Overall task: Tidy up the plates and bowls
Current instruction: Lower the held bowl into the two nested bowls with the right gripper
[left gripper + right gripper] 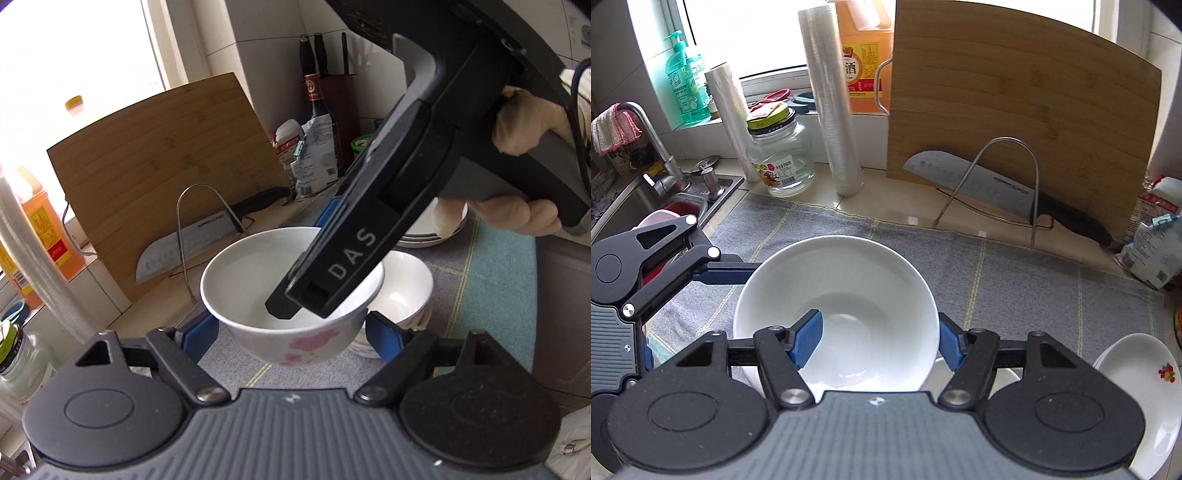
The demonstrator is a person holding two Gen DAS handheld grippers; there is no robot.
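Note:
A white bowl with pink flowers (295,339) hangs above the grey cloth (229,358), its plain inside facing up (849,280). My left gripper (292,318) holds it across its width, with a blue pad against each side. My right gripper (879,319) is shut on the bowl's wall. One of its fingers (809,339) is inside the bowl, the other outside. In the left wrist view it comes down from the upper right, held by a gloved hand (517,125). More white bowls (402,291) stand on the cloth just beyond. Stacked plates (432,238) lie farther back.
A bamboo cutting board (1015,110) leans on the wall behind a wire rack (1008,177) with a cleaver (979,181). A glass jar (779,155), plastic rolls (831,110) and an oil jug (864,55) line the back. The sink (635,199) is at left. A fruit-patterned plate (1141,373) sits at right.

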